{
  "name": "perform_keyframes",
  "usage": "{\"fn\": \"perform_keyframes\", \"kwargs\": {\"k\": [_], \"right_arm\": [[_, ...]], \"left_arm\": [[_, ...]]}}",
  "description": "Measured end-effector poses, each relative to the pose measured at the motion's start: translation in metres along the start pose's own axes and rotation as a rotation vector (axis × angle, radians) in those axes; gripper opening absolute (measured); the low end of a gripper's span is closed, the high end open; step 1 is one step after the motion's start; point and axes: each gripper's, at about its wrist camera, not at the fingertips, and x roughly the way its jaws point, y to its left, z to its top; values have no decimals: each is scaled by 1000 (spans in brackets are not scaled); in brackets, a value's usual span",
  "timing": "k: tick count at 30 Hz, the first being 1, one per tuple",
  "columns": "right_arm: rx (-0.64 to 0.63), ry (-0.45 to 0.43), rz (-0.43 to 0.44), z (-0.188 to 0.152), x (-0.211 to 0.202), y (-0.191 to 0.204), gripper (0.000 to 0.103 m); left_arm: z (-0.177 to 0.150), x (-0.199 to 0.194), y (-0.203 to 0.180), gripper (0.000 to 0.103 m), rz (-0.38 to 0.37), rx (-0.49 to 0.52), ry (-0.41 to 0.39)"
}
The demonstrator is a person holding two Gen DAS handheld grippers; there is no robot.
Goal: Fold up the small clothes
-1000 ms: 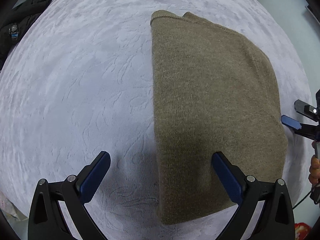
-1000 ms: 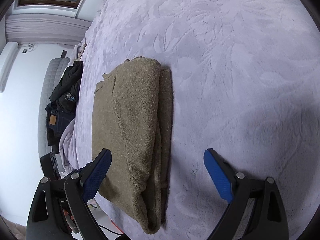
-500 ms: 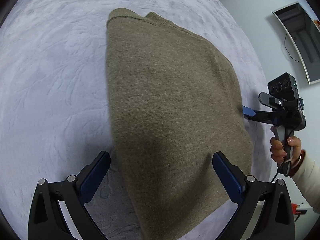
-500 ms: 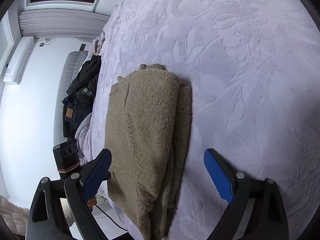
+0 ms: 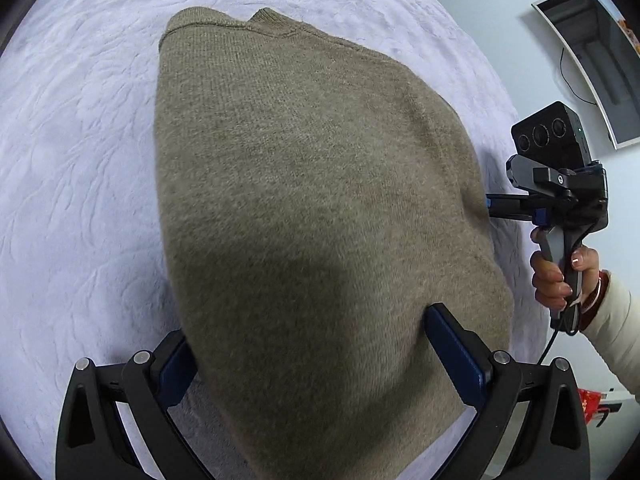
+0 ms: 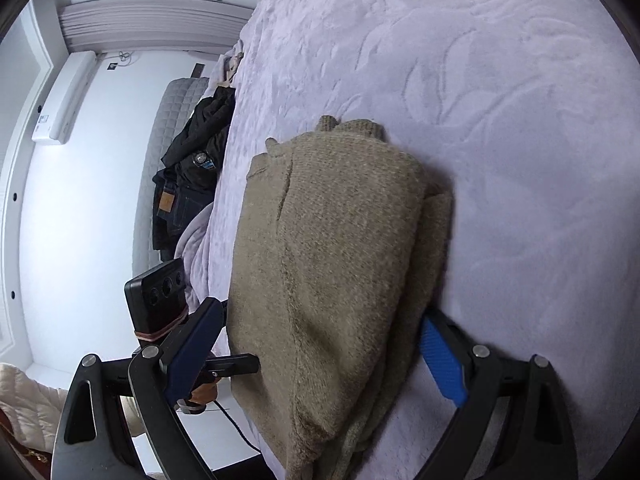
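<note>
A: Right, left wrist view first: the olive knit sweater (image 5: 312,216) lies folded on the lavender bed (image 5: 80,160), and the left claw (image 5: 320,356) stands spread wide with the sweater's near end between its fingers, nothing pinched.

B: And the other one?

A: The right claw (image 5: 516,210) comes in from the sweater's right edge, held in a hand (image 5: 554,276). From here I can't tell whether it's spread or closed.

B: Right wrist view, then.

A: Here the right claw (image 6: 320,352) is plainly spread, straddling the stacked layers at the sweater's (image 6: 340,264) near end. The left claw's finger (image 6: 230,364) pokes at the sweater's side. Dark clothes (image 6: 192,152) sit well apart at the bed's (image 6: 520,120) far edge.

B: How will it handle?

A: Soft, thick, floppy, I'd judge; not slippery. The layers could slide apart, so pinch through the whole stack at a folded edge, one claw per corner.
</note>
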Motion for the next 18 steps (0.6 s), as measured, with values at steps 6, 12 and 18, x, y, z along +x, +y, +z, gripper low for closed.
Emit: {"fn": "perform_keyframes", "kwargs": {"k": [6,12,18], "right_arm": [[10,4,-10,5,22,-2,90],[91,-25,-26,-2,19,-12,37],[90,-70,42,-11,14,20,37]], "left_arm": [[-12,1,5,100,-24,-13,-21],[-25,-24,15,60,-42,-48,-85],[-36,-52,16,53,-94,-40,-128]]}}
